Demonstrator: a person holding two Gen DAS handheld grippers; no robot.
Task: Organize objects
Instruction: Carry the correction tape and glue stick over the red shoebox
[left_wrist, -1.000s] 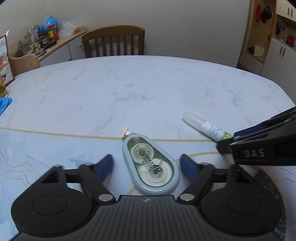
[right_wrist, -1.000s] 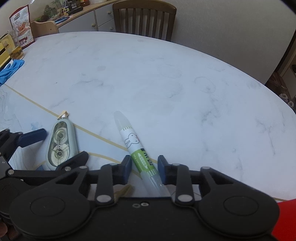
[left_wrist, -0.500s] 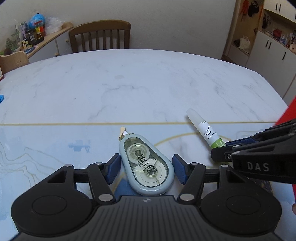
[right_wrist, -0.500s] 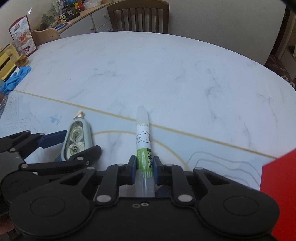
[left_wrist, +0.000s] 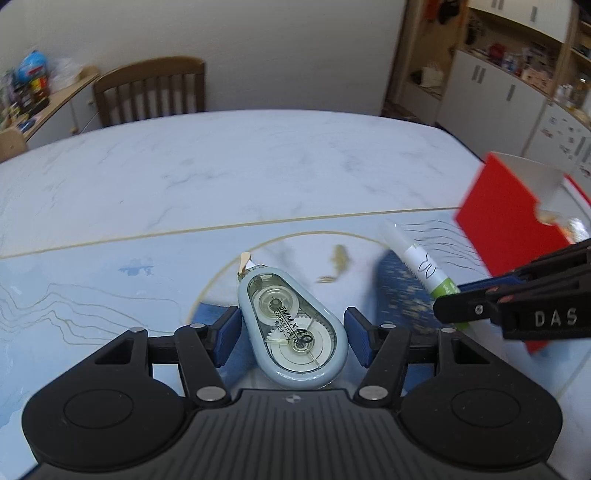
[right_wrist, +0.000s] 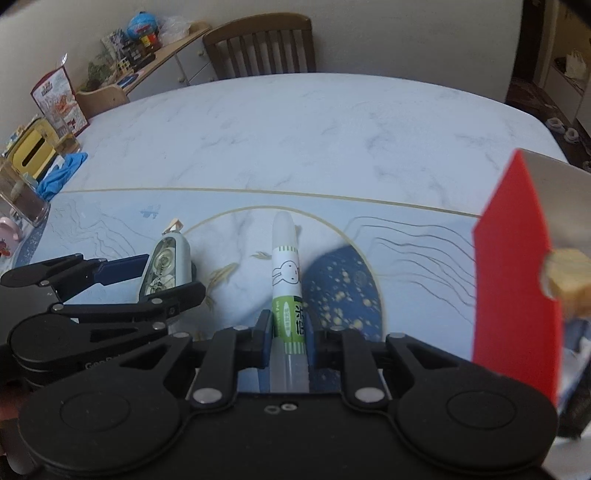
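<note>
A pale blue correction tape (left_wrist: 291, 325) sits between the blue pads of my left gripper (left_wrist: 291, 332), which is shut on it and holds it off the mat. In the right wrist view the same correction tape (right_wrist: 164, 266) and left gripper (right_wrist: 162, 277) appear at the left. My right gripper (right_wrist: 288, 332) is shut on a white and green pen (right_wrist: 285, 273) with a rabbit drawing, its cap pointing away from me. From the left wrist view, the pen (left_wrist: 421, 264) sticks out of the right gripper (left_wrist: 454, 295) at the right edge.
A red open box (right_wrist: 513, 266) stands at the right, with a tan block (right_wrist: 569, 277) showing at its notch; the box (left_wrist: 506, 218) is beyond the right gripper. A blue illustrated mat (left_wrist: 92, 295) covers the near marble table (left_wrist: 221, 166). A glass, blue cloth (right_wrist: 62, 173) and chair (left_wrist: 151, 92) lie farther off.
Both grippers closed on their objects, lifted them off the table and moved right. The red box has come into view on the right.
</note>
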